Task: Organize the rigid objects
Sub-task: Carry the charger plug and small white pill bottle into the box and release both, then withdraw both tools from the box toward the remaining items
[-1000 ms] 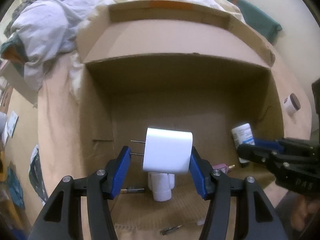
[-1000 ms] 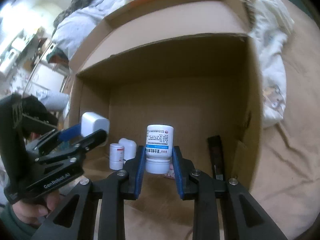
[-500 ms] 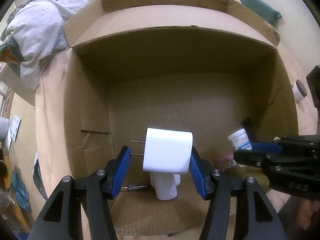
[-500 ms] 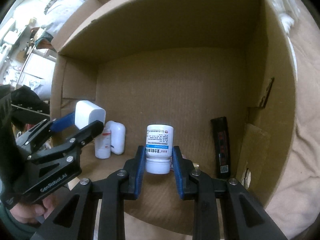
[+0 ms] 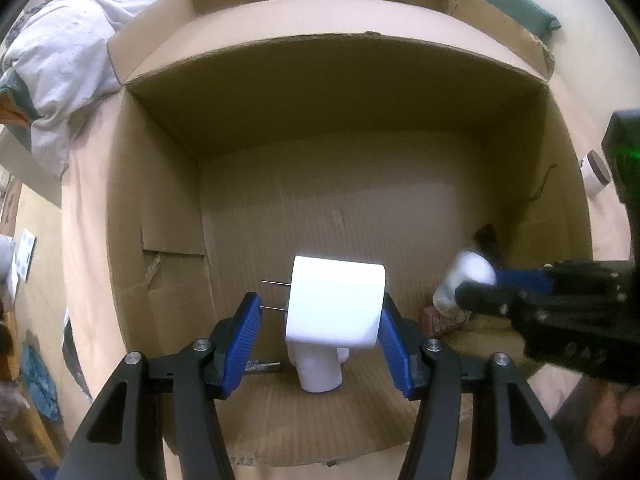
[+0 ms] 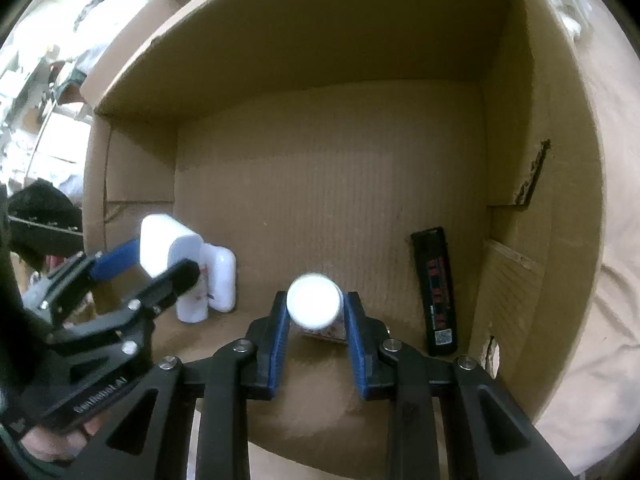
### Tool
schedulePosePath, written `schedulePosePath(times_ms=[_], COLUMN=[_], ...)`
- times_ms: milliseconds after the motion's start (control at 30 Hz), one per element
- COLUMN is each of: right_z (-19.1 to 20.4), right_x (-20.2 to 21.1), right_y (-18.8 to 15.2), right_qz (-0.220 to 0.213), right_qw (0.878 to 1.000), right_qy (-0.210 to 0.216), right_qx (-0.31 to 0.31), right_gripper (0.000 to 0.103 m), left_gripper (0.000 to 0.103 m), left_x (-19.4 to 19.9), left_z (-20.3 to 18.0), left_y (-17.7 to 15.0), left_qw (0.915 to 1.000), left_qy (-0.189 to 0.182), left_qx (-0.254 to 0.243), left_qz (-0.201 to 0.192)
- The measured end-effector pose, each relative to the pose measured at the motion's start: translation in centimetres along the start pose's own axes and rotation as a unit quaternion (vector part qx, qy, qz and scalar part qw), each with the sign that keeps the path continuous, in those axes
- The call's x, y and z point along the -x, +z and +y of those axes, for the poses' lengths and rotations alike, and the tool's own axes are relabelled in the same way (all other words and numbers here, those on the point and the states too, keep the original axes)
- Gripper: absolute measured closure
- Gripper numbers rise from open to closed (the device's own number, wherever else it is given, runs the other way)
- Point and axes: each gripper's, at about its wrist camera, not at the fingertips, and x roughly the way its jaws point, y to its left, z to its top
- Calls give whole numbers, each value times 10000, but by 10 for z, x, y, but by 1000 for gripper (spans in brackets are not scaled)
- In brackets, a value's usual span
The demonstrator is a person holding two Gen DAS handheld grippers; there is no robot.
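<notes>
We are mid-placement inside the cardboard box: the right claw, just opening, releases the white bottle near the front edge, while the left claw grasps the white charger, which next needs lowering beside the small bottles.

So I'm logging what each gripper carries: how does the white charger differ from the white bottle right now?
The charger is boxy with two metal prongs; the bottle is round. The left gripper clamps the charger above the box floor, whereas the right gripper has just been opening around the blurred bottle. Both are white and inside the box.
</notes>
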Motion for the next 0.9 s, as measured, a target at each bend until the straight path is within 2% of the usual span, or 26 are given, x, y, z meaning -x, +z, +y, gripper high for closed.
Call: schedulePosePath(times_ms=[33,67,100,133,233,300,333,367,533,700,833,900], right_z=[0,1,3,7,11,11,10,11,7,3,3,-1], right_x=[5,12,22,33,51,54,55,56,65,75,80,85], right_y=[2,3,5,7,11,12,13,13,4,1,-3,-7], right_qz=[-76,-199,-391,-646,-1012,-1073,-1086,-1114,-1438,-1660,-1736,-1763], right_qw=[9999,9996,9985,9966,9932,9917,9916,9915,9878,9843,9834,9830], right_qy=[79,207,388,520,557,705,703,671,596,575,505,512], right_qx=[-40,-74,-75,29,115,56,71,94,82,142,144,87], right_gripper=[57,50,38,30,21,13,5,2,0,0,0,0], left_gripper=[49,49,47,39,30,24,22,22,22,22,22,22], left_x=[1,2,3,6,15,19,21,23,28,42,63,73], left_z=[-1,-2,-2,-1,-1,-1,1,3,9,9,18,23], left_y=[0,0,0,1,3,5,5,4,8,7,1,-2], left_qw=[10000,10000,9999,9998,9995,9989,9985,9982,9975,9977,9941,9928], left_qy=[-37,-80,-111,-164,-214,-352,-405,-410,-430,-269,-611,-616], left_qx=[-3,-13,19,87,153,207,293,358,505,380,651,795], left_qz=[15,19,-2,-27,-197,-211,-221,-240,-249,-498,-618,-644])
